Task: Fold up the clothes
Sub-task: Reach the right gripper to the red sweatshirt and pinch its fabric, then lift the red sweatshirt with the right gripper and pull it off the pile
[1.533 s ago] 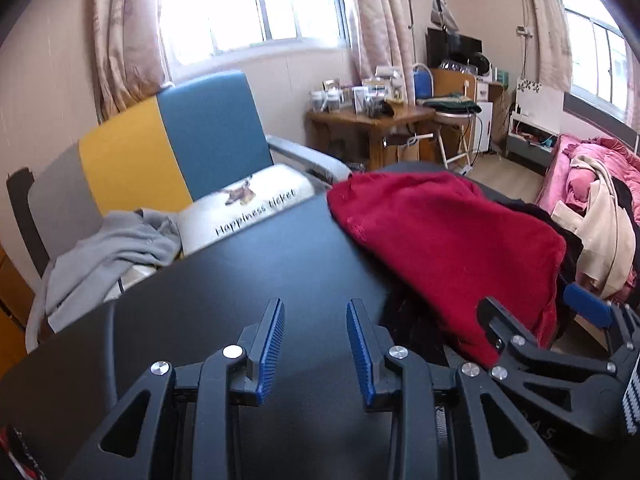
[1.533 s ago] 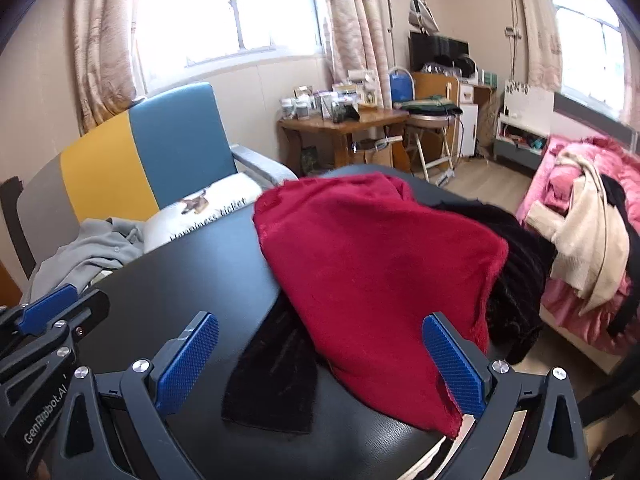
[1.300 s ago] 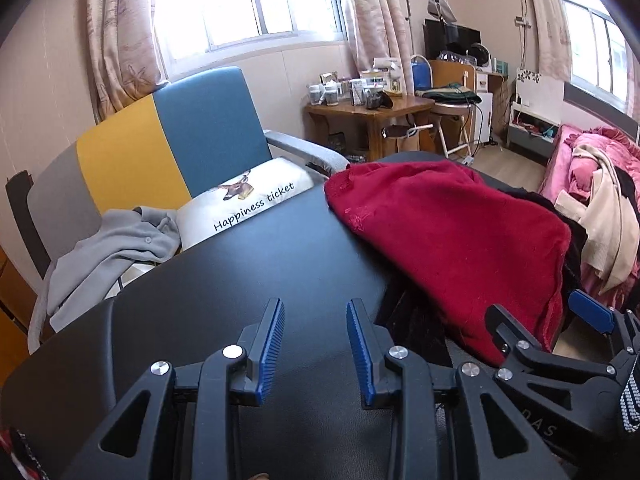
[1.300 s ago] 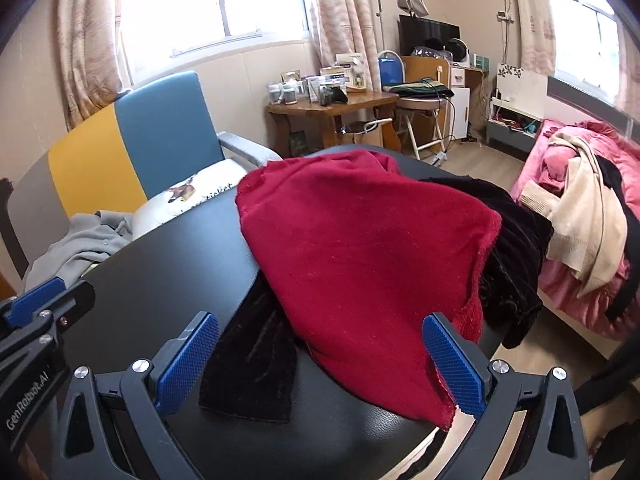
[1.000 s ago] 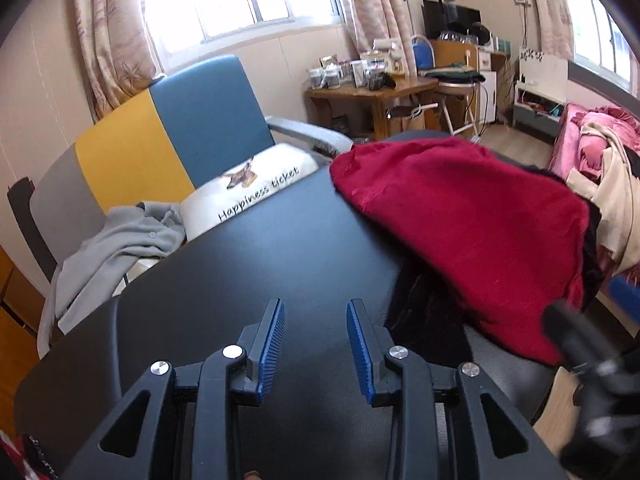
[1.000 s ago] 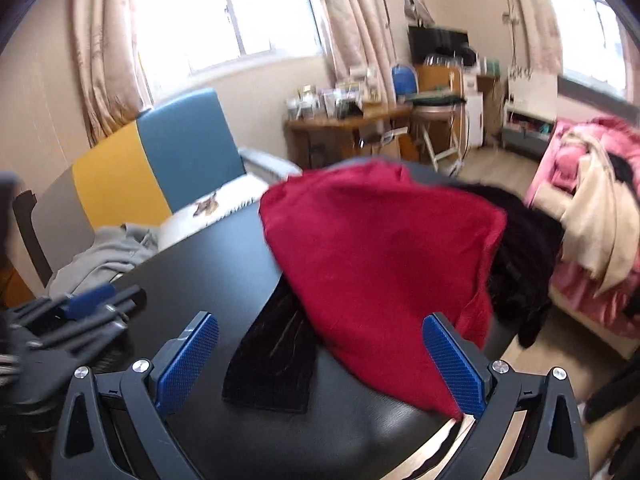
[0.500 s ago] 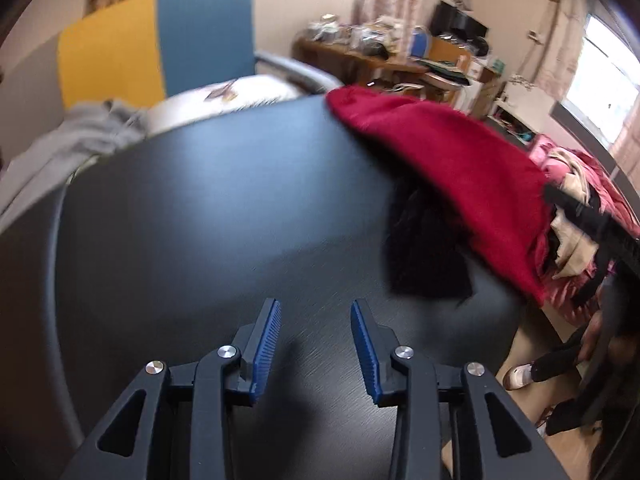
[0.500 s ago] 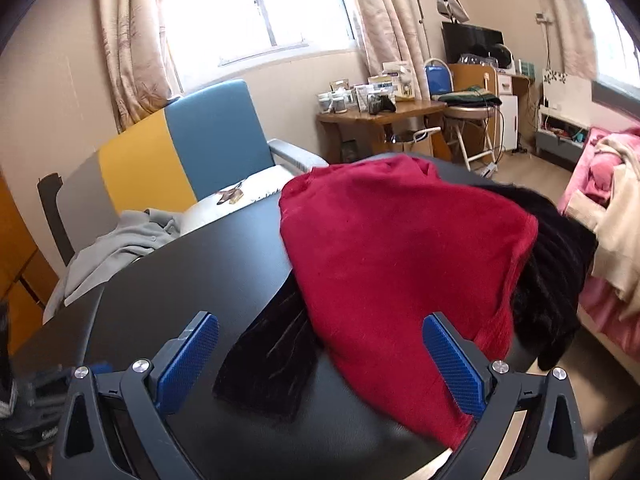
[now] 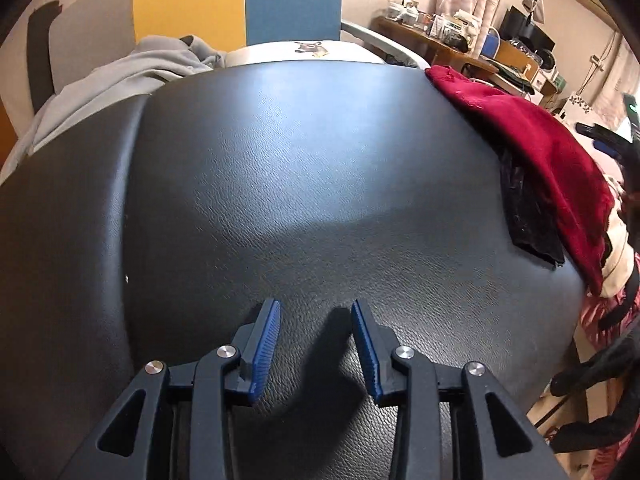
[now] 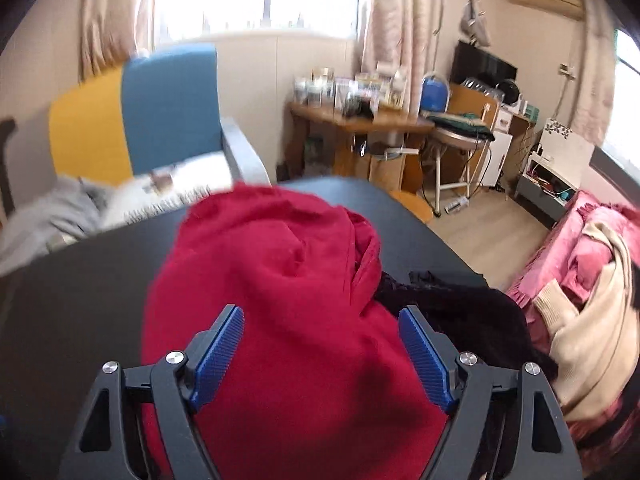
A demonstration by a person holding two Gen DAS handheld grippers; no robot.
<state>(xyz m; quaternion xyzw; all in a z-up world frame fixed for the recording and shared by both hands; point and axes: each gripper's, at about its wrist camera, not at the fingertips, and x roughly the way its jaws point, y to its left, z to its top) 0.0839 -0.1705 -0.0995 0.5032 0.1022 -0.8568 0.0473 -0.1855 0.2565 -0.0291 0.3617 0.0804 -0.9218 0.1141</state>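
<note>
The red garment (image 10: 280, 300) lies rumpled over a black one (image 10: 460, 312) at the tabletop's (image 9: 300, 160) right edge. The right gripper (image 10: 320, 356) hangs over it, released and straddling cloth, likely to pinch it, though blur hides contact. The left gripper (image 9: 314, 344), also released and empty, sits low over bare tabletop, which leaves room for spreading.
</note>
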